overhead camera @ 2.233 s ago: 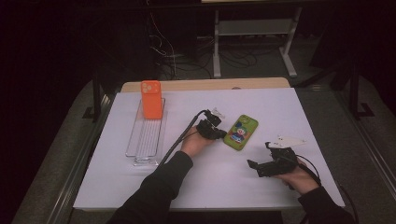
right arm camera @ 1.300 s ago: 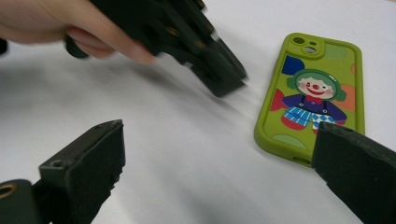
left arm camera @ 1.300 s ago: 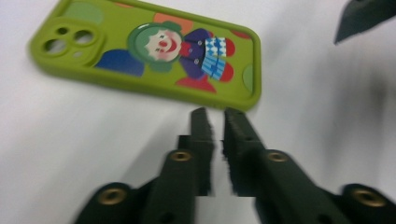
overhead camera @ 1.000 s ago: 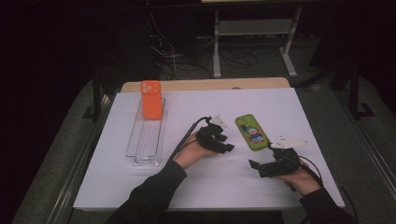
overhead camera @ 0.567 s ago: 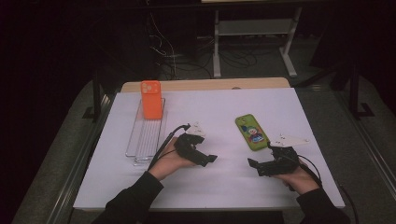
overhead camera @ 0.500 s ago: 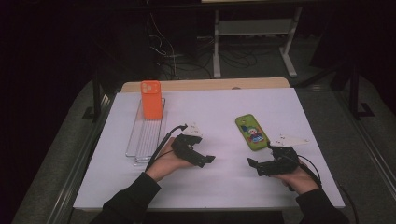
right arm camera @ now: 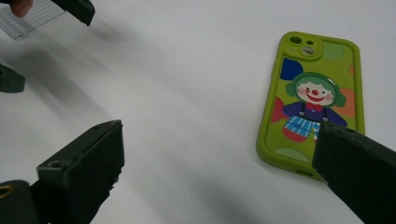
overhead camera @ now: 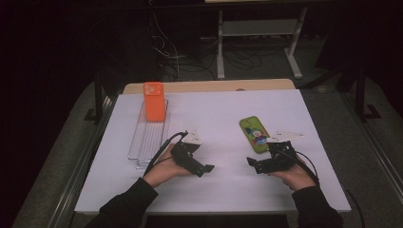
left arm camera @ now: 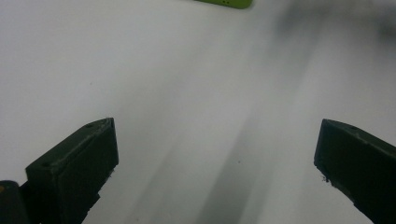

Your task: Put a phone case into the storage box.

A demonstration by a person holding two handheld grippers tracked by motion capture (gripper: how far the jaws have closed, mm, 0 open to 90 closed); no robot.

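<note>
**Green phone case lies flat between two open grippers**

The green phone case (overhead camera: 254, 135) lies face up on the white table (overhead camera: 218, 109), just beside the right gripper (overhead camera: 253, 164) and apart from the left gripper (overhead camera: 205, 168). The left gripper's jaws have just been opening and stand wide over bare table, with nothing between them. The right gripper's jaws are also spread wide and empty; one jaw overlaps the case's lower corner in the right gripper view. An orange phone case (overhead camera: 154, 101) stands at the far end of a clear tray (overhead camera: 147, 142), well apart.
</note>
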